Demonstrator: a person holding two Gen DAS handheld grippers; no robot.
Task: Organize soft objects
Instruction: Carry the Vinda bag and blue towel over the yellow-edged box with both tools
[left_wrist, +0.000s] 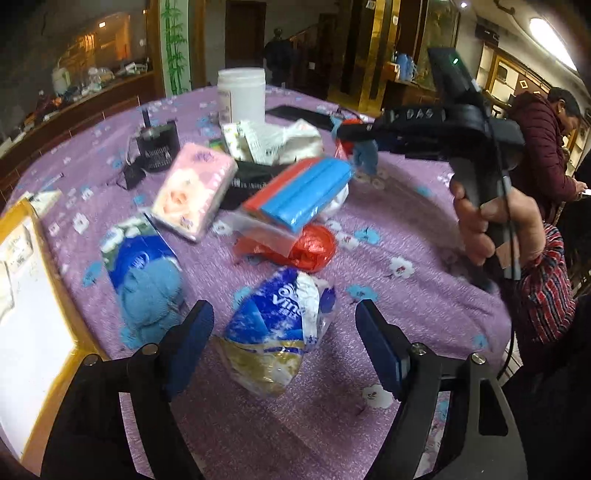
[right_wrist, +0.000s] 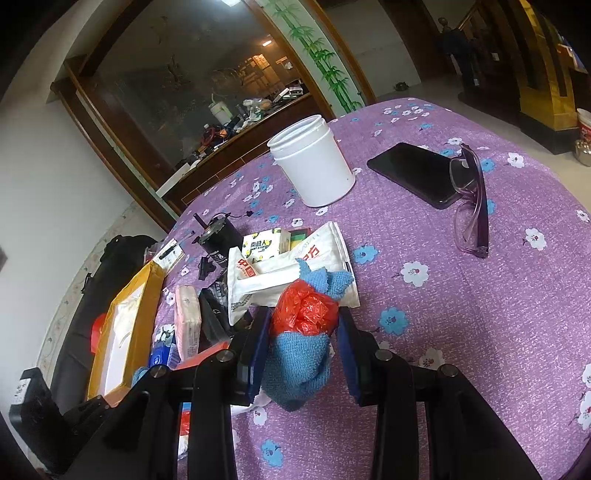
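Two grippers active; right gripper (right_wrist: 301, 347) clamps blue cloth (right_wrist: 299, 369) plus red bag (right_wrist: 304, 308), lifted just beyond white jar (right_wrist: 314, 166); left gripper (left_wrist: 284, 354) wide open, empty, straddling tissue pack (left_wrist: 277, 325); transfer step likely; next needs drop spot.

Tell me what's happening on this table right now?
A person is sorting soft items on the purple floral tablecloth. The right tongs are shut on a blue cloth bundled with a red plastic bag. The left tongs hang open over a blue-and-white tissue pack. A pile of packets lies beyond.
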